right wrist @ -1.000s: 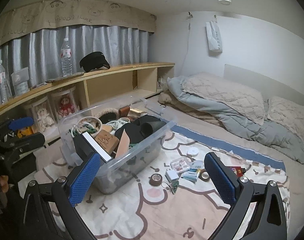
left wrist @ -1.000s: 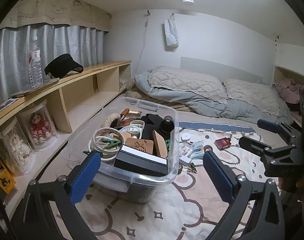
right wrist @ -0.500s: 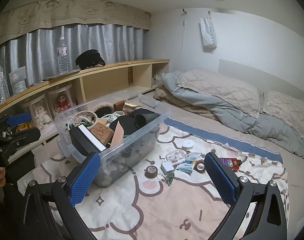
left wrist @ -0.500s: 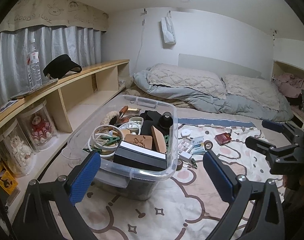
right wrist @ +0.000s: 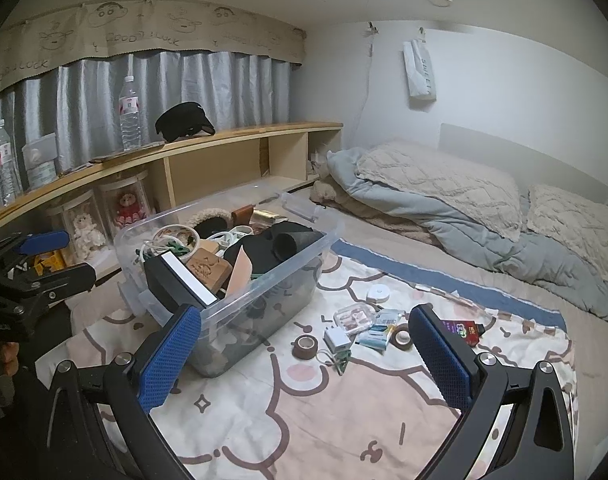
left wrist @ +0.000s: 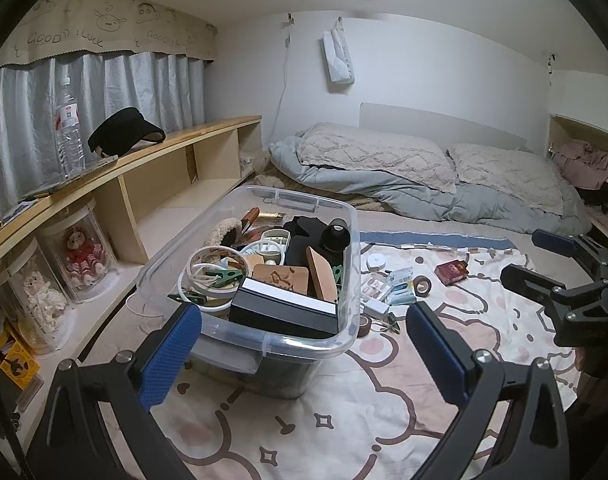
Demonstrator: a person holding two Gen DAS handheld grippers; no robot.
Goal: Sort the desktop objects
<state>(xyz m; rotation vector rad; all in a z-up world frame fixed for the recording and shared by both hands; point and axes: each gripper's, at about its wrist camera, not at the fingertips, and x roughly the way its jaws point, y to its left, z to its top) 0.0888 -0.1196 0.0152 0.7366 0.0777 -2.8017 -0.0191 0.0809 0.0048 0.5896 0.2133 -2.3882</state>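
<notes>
A clear plastic bin [left wrist: 346, 240] [right wrist: 304, 256] full of mixed items stands on a patterned blanket [left wrist: 344, 420]. Beside it lie loose small things: two tape rolls [right wrist: 306, 346] [right wrist: 402, 336], a white charger [right wrist: 336, 340], a clear case [right wrist: 354, 316], a blue-white packet [right wrist: 382, 330], a dark red box [left wrist: 452, 271] [right wrist: 466, 330] and a round white disc [right wrist: 378, 292]. My left gripper [left wrist: 304, 354] is open and empty, held above the bin's near edge. My right gripper [right wrist: 304, 356] is open and empty, above the blanket short of the loose things.
A wooden shelf [left wrist: 175, 140] runs along the left with a water bottle [left wrist: 68, 128], a black visor [left wrist: 123, 132] and doll jars [left wrist: 81, 256] below. Pillows and a grey duvet [left wrist: 404, 188] lie at the back.
Both grippers have drawn back and risen a little, so the bin and the loose things sit lower and smaller in view. Both stay open and empty.
</notes>
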